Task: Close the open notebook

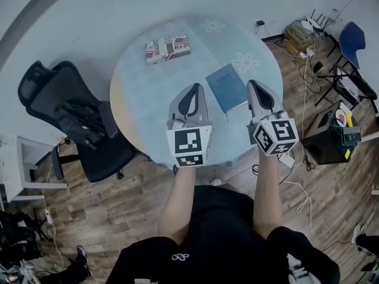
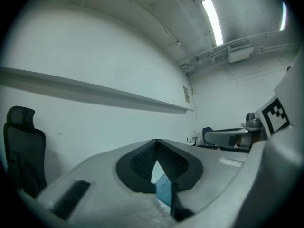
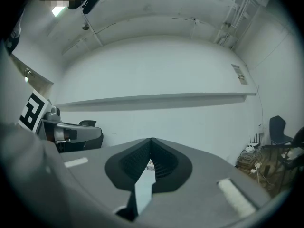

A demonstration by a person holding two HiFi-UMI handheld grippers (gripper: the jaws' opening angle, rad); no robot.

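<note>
Tabletop point(image 1: 142, 93), round and pale blue, fills the middle of the head view. A closed blue notebook point(image 1: 227, 87) lies flat on its right half, and a small box printed with flag patterns point(image 1: 167, 47) sits near the far edge. A person holds the left gripper point(image 1: 195, 87) and the right gripper point(image 1: 253, 83) over the near side of the table, one on either side of the notebook (the right one's tip is just beside its right edge). A black office chair point(image 1: 71, 120) stands to the left. In the left gripper view, the jaws meet at their tips and hold nothing; a sliver of the notebook point(image 2: 164, 190) shows through the gap below them. In the right gripper view, the jaws are likewise pressed together and empty, facing a plain white wall point(image 3: 156, 70).
</note>
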